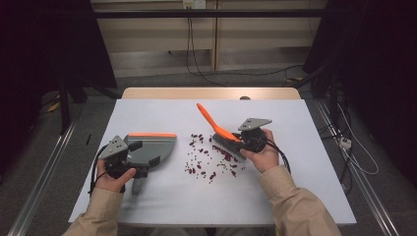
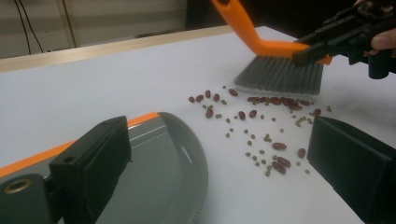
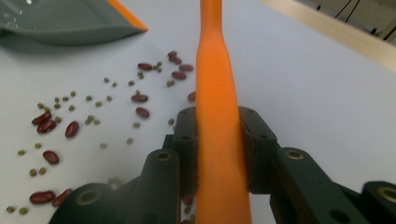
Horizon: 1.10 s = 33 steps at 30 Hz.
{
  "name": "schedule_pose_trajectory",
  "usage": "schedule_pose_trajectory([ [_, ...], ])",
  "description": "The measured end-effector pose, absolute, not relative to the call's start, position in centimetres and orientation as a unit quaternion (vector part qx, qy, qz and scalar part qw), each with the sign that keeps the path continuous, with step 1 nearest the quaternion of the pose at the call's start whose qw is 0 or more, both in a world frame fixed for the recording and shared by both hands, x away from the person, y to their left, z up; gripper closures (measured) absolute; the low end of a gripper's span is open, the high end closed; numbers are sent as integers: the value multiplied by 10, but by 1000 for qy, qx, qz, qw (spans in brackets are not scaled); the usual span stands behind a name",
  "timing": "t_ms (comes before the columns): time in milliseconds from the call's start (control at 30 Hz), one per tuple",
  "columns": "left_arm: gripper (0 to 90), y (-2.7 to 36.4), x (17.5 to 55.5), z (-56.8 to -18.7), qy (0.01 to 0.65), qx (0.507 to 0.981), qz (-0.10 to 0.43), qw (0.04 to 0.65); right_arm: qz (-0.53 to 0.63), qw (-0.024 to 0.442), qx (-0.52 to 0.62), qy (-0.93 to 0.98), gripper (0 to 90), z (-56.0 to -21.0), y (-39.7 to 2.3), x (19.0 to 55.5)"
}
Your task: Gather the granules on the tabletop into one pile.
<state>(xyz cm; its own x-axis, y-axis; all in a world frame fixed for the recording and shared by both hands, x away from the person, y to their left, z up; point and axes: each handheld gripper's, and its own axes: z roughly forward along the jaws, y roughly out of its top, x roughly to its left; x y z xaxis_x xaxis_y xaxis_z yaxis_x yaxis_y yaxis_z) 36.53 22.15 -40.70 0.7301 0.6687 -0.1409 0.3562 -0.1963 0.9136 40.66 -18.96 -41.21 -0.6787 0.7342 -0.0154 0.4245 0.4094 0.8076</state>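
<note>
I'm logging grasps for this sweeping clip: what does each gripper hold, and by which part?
Right gripper: the brush, clamped on its orange handle. Left gripper is at the dustpan; whether it grips it cannot be told.

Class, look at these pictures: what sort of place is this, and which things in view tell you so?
Probably a lab or workshop set up for recording. A bare white table stands between dark curtains, loose cables trail over the floor behind it, and metal rails run along its sides.

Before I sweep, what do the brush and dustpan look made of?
Brush: likely moulded plastic, smooth matt orange handle; grey bristles look synthetic, fine straight strands. Dustpan: probably plastic too, glossy grey with a highlight, and an orange lip that may be rubber.
</note>
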Motion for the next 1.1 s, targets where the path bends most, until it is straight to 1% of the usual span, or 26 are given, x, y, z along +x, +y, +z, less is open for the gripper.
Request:
schedule_pose_trajectory([
  [200,62,222,366,-408,341,758,146,537,446,204,341,802,713,-405,-195,427],
  [533,62,224,366,-409,348,757,145,534,435,230,316,811,713,-425,-183,471],
  [767,62,230,365,-410,359,755,149,529,447,223,290,817,713,-428,-167,493],
  [900,62,234,364,-410,365,750,154,529,446,211,276,825,713,-433,-155,497],
  [1100,62,236,363,-411,369,750,155,527,433,202,245,844,713,-433,-146,489],
])
